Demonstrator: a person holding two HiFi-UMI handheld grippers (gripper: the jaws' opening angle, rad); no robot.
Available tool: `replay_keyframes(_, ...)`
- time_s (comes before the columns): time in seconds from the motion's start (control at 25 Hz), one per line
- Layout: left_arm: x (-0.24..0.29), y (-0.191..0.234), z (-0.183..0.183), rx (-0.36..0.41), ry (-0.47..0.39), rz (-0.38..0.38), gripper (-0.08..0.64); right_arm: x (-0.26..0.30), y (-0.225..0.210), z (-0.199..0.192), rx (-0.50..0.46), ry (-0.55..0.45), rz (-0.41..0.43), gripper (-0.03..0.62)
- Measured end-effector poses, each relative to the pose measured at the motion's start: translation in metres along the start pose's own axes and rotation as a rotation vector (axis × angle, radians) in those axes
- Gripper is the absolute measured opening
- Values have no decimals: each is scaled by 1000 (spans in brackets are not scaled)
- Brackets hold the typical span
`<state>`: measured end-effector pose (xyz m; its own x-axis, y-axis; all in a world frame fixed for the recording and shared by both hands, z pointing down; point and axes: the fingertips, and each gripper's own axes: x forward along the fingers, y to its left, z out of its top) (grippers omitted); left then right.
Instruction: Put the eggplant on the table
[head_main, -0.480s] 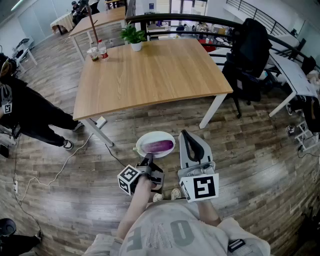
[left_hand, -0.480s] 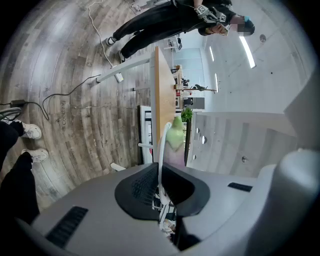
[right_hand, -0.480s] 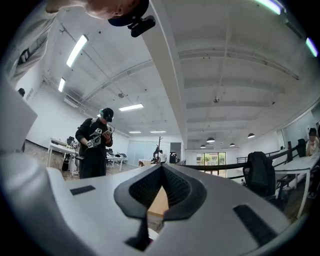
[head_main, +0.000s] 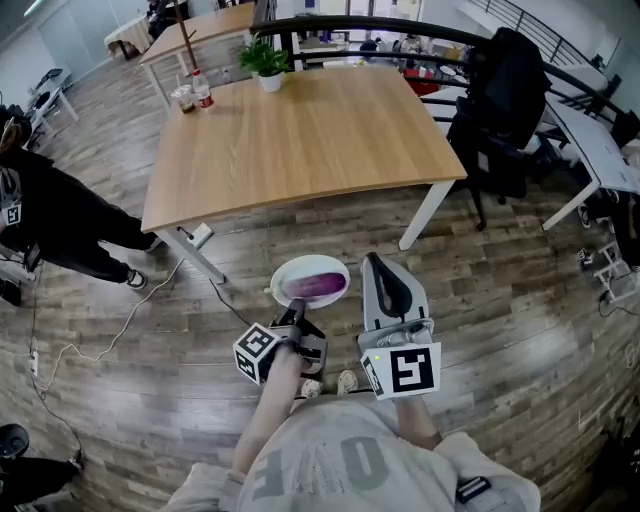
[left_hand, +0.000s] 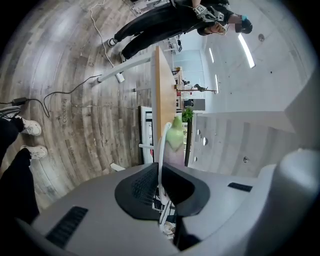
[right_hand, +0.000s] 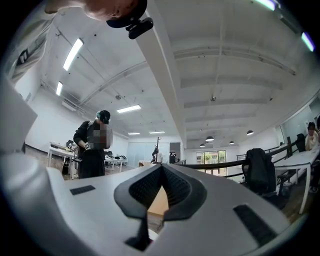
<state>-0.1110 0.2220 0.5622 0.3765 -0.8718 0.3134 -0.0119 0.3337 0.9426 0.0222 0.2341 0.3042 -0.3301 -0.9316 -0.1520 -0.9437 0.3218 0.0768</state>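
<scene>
- White plate (head_main: 334, 266) was held clear of the floor (head_main: 500, 330). Its near rim was clamped edge-on in the left gripper (head_main: 296, 312), a thin grip on one edge only.
- Purple eggplant (head_main: 318, 286) lay loose across the middle of the plate, its green cap showing in the left gripper view. It was not yet on the table (head_main: 300, 150), which stood well apart ahead.
- Right gripper (head_main: 371, 264) was just beside the plate's right rim, jaws together and grasping nothing.
- Judgement: the plate should be kept level on the approach, as the eggplant could roll to the low side. The idle gripper would serve best steadying the plate or lifting the eggplant once the plate is over the table's near edge.
- Cable (head_main: 120, 340) trailed over the wooden floor near the table's near left leg, a likely trip hazard.
- Table top was light wood on white legs. A potted plant (head_main: 266, 62) stood at its far edge and bottles (head_main: 193, 94) at the far left corner.
- Person in black (head_main: 50, 215) stood left of the table, and a chair draped in a dark coat (head_main: 500, 90) stood off its right edge.
</scene>
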Motion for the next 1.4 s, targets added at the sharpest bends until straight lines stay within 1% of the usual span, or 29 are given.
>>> replay_keyframes(0.2, 15, -5, -20, 4, -11, -18, 23, -6, -26, -2, 24, -23, 21, 20)
replay_keyframes(0.36, 24, -5, -35, -12, -18, -40, 23, -11, -44, -16, 43, -9, 37, 20)
replay_keyframes(0.48, 34, -4, -38, -13, -32, -32, 23, -9, -58, -28, 67, 12, 41, 20)
replay_keyframes(0.68, 65, -14, -24, -1, -70, -49, 23, 9, -80, -42, 44, 18, 42, 20)
replay_keyframes(0.84, 87, -25, -16, -7, -81, -82, 23, 21, -95, -60, 73, 31, 31, 20)
replay_keyframes(0.92, 100, -33, -7, 2, -83, -87, 23, 34, -97, -61, 63, 28, 35, 20)
replay_keyframes(1.08, 138, -59, 13, 12, -79, -108, 23, 73, -106, -54, 26, 0, 32, 20)
replay_keyframes(1.2, 164, -79, 23, 14, -68, -119, 23, 105, -115, -53, 33, -11, 26, 20)
replay_keyframes(1.4, 207, -110, 48, 30, -55, -115, 23, 165, -122, -53, 36, -18, 32, 20)
